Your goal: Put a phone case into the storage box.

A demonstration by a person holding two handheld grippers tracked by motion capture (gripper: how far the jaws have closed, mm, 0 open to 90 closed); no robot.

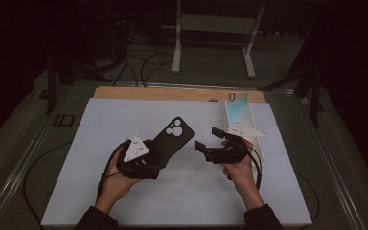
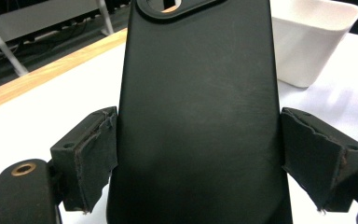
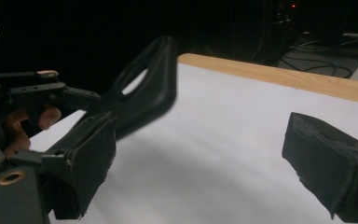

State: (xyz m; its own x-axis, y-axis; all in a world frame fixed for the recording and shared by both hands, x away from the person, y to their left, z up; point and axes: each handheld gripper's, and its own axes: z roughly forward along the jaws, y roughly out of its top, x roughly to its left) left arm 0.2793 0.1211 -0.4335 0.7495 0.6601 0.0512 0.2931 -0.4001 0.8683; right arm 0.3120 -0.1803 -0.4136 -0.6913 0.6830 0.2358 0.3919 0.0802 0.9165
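High view, left gripper (image 1: 160, 155) clamping black phone case (image 1: 171, 139), right gripper (image 1: 205, 140) agape, tray (image 1: 261, 152) half-hidden.

phone case (image 1: 172, 135) left of tray (image 1: 261, 158), both over mat (image 1: 100, 143)

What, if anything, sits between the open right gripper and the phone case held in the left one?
Nothing visible: only bare white mat lies in the gap between the right gripper and the case. The tray is behind the right gripper.
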